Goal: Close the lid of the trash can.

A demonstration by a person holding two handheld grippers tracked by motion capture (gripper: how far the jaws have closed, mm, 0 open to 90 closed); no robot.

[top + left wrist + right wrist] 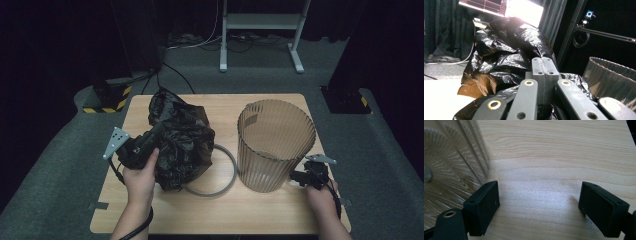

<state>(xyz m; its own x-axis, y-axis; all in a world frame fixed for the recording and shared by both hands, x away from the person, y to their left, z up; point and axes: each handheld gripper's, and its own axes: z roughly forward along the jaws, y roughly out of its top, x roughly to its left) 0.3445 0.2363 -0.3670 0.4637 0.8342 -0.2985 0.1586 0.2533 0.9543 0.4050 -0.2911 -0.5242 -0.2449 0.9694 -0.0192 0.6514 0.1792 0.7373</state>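
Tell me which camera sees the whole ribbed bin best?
The high view: the bin stands whole there, open rim to base. The left gripper view catches its rim at the right edge; the right gripper view gives a close piece of its wall.

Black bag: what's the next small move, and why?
Probably carry the black bag right, over the ribbed bin. The left gripper is shut on the bag, the bin stands open, and the right gripper waits open beside its base.
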